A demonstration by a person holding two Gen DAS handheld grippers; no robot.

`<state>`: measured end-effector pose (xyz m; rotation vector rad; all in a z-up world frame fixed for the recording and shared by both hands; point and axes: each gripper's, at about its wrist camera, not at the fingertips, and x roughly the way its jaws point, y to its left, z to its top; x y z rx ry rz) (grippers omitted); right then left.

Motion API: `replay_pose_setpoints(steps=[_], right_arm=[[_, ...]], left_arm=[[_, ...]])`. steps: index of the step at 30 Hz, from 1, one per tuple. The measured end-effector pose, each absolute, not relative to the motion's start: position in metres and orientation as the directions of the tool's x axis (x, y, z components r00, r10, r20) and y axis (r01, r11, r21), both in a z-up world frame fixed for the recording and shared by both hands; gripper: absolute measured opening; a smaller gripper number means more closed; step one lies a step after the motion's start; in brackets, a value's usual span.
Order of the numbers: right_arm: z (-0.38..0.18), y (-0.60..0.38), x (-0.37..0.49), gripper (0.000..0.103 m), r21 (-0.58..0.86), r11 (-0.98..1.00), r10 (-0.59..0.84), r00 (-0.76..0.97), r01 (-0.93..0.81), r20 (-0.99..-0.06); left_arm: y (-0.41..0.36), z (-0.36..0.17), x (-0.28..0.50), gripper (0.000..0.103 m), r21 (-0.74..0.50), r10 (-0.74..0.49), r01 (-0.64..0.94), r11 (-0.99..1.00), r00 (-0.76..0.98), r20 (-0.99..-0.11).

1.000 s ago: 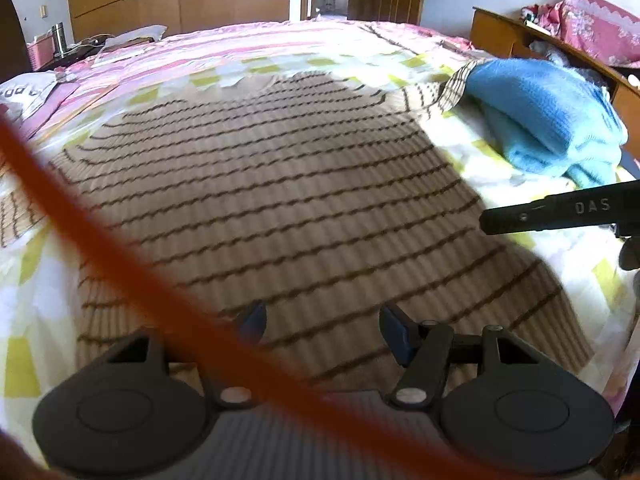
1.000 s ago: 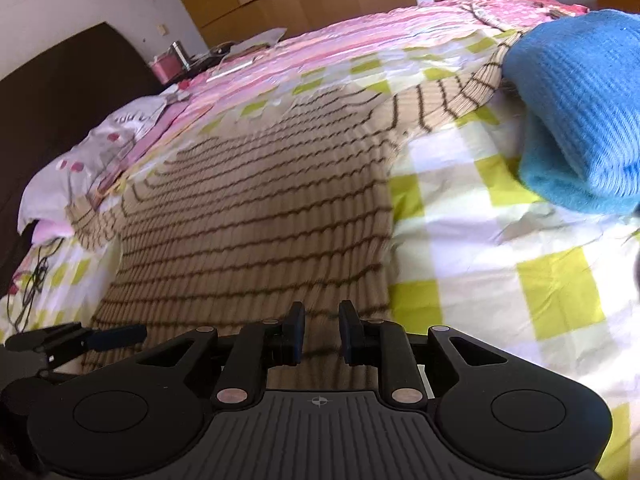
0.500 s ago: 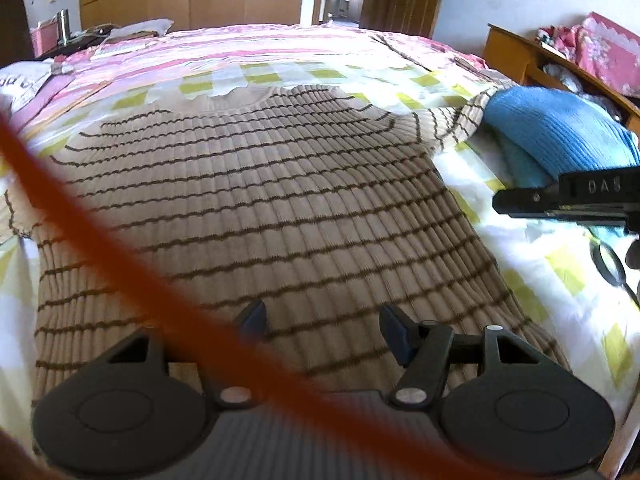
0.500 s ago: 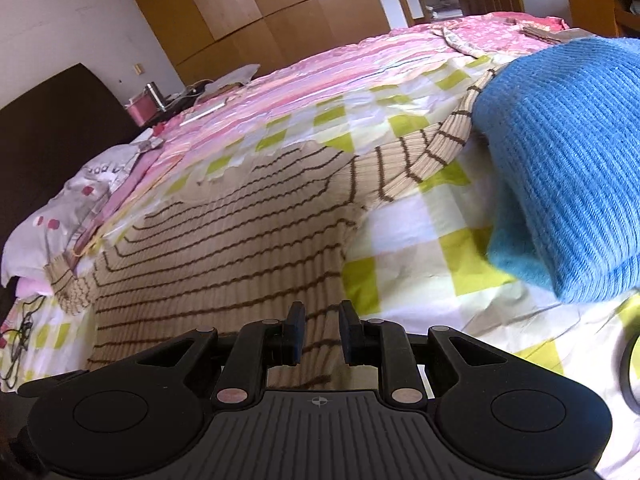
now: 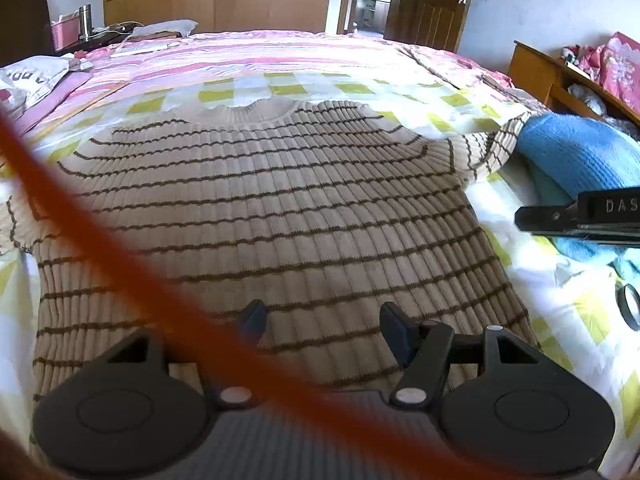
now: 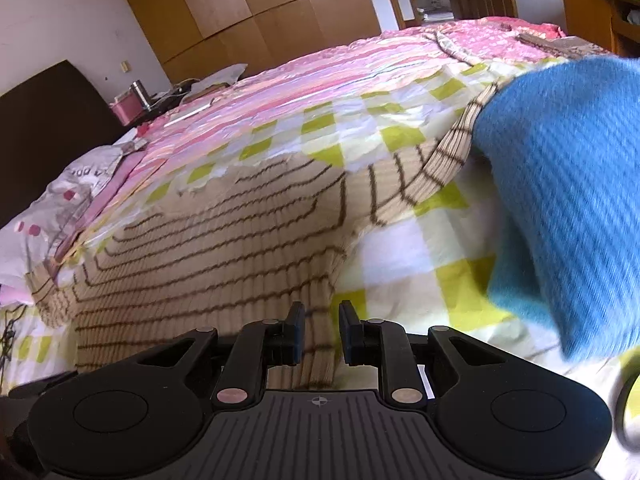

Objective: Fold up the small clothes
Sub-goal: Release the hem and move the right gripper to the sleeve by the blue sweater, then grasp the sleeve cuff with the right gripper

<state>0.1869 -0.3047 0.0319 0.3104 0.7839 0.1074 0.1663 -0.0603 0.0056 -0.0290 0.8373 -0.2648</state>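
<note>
A: What crowds the right side?

B: The blue knit sweater (image 6: 560, 200) lies heaped on the far end of the striped sweater's (image 5: 260, 208) right sleeve (image 6: 452, 160), blocking reach to the cuff.

A: And between them?

B: Bare checked sheet (image 6: 420, 256) runs beside the striped hem; a gripper could pass there.

A: On the left?

B: An orange strap (image 5: 120, 248) slants close across the left wrist view.

One striped sweater (image 5: 256, 216), one blue knit (image 5: 580, 156), one pillow (image 5: 30, 80), two grippers.
</note>
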Motion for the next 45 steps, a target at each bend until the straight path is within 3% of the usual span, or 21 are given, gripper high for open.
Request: replay_pose_setpoints(steps=[13,29,40,42,44,45], right_arm=[[0.073,-0.347,0.242,0.02,0.271,0.958,0.118,0.734,0.093,-0.669],[0.097,-0.422,0.352,0.02,0.234,0.918,-0.056,0.689,0.32,-0.722],[0.065,-0.421,0.403,0.028,-0.009,0.916,-0.25,0.554,0.401,-0.795],[0.059,-0.416,0.407,0.027,-0.05,0.918,-0.277,0.548,0.392,-0.789],[0.056,-0.414,0.407,0.018,-0.052,0.92,-0.279,0.555,0.389,-0.784],[0.056,-0.413,0.406,0.007,-0.046,0.922,-0.273,0.562,0.383,-0.78]], left_arm=[[-0.077,0.012,0.204,0.07,-0.198,-0.296,0.222,0.955,0.639,-0.71],[-0.125,0.018,0.248,0.072,-0.243,-0.356,0.261,0.934,0.651,-0.671],[-0.126,0.007,0.246,0.072,-0.249,-0.362,0.263,0.932,0.638,-0.68],[-0.124,0.007,0.245,0.072,-0.257,-0.367,0.262,0.93,0.635,-0.68],[-0.12,0.007,0.243,0.072,-0.262,-0.369,0.261,0.929,0.633,-0.681],[-0.117,0.008,0.242,0.072,-0.263,-0.37,0.26,0.929,0.632,-0.681]])
